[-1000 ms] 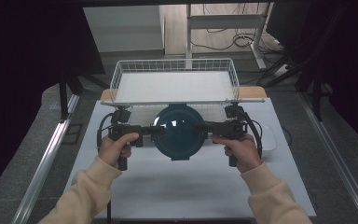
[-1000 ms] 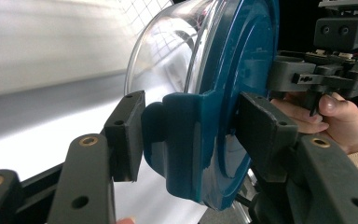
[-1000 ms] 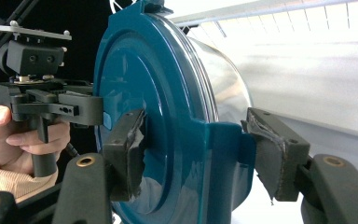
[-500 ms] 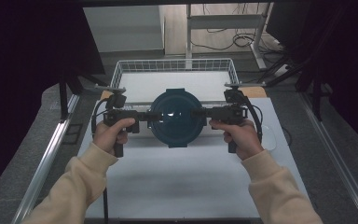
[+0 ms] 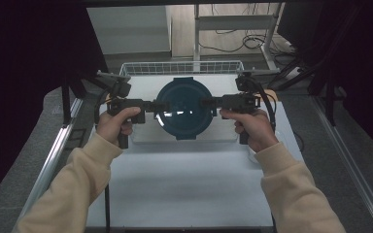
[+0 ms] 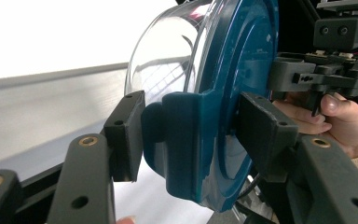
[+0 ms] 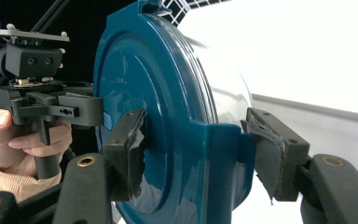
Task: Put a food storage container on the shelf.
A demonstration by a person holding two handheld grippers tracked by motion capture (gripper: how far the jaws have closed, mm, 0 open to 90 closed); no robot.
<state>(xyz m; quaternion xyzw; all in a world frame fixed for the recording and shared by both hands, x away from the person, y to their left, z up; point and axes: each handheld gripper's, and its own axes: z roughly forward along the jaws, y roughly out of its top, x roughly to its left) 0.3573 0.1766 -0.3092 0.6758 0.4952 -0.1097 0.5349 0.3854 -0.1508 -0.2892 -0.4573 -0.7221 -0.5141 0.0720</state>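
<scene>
Round clear-walled container (image 5: 183, 109) with a dark teal plastic lid is held in the air between the two hand-held grippers, above the near edge of the white wire basket (image 5: 141, 68) that stands at the far end of the white table (image 5: 184, 179). Seen from the high view, the container is carried level with its teal lid facing up, and the basket's far wall is seen beyond it.

On the container's left side, one of the lid's teal latch tabs is clamped by the left gripper (image 5: 151, 106). In the left gripper view the two black jaws are seen pressed against that tab (image 6: 182, 140), one pad on the clear-bowl side and the other on the lid's face. On the opposite side, a second latch tab (image 7: 219, 158) is gripped by the right gripper (image 5: 210, 103) in the same manner; its padded jaws are seen closed on the tab, with torn grey padding showing on both. Each gripper is pointed inward at the container, so the container is spanned between the two sets of jaws.

What the container holds cannot be made out: its clear wall is washed out by glare. It appears to hang just above the basket's near rim, though the gap cannot be judged from above.
</scene>
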